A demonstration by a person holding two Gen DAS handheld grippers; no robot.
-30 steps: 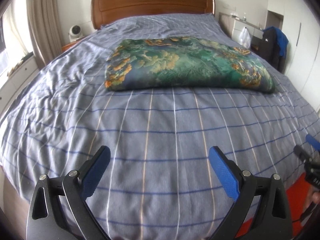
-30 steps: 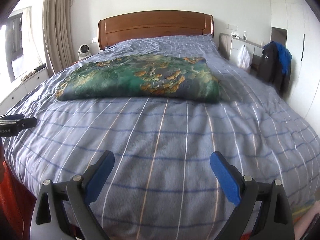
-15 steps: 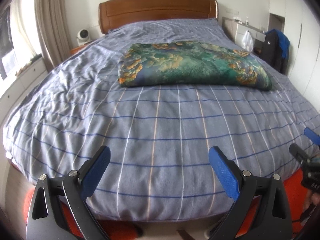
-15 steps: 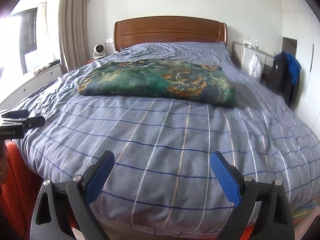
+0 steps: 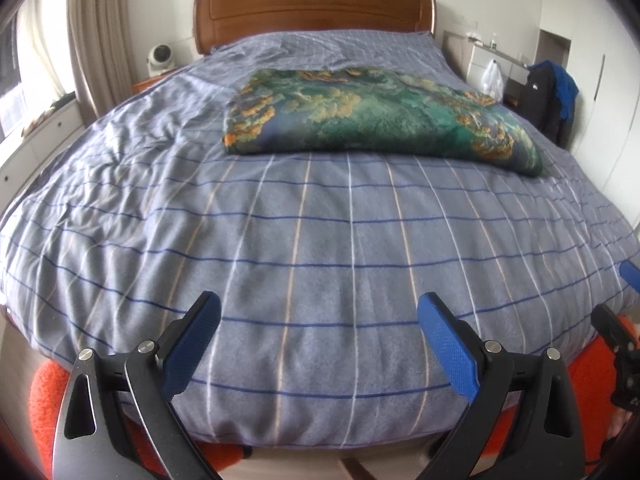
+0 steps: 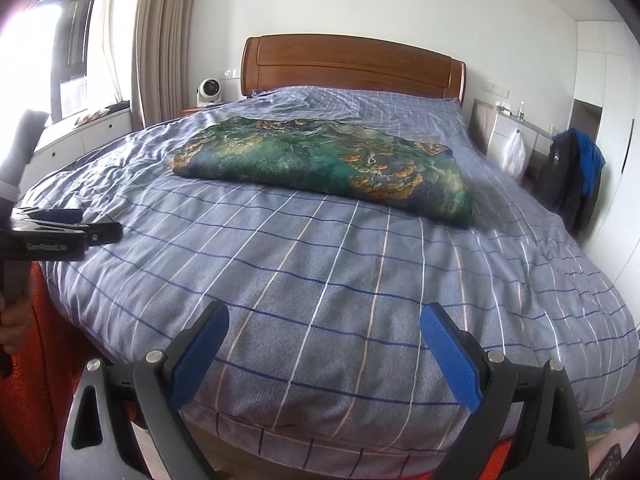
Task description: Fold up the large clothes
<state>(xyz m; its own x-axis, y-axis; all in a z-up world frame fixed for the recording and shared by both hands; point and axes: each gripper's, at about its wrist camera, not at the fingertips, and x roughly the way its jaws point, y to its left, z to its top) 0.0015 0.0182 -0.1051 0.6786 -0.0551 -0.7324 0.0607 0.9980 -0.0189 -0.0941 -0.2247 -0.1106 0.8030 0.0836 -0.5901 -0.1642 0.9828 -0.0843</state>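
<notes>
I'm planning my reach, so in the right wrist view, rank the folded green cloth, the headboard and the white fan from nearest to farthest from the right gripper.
1. Green cloth, mid-bed, ahead of the right gripper.
2 and 3. Headboard at the bed's far end and fan far left beside it: too close to call.

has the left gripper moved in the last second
Yes. The left gripper pulled back from the headboard; the bed's foot edge now shows below.
</notes>
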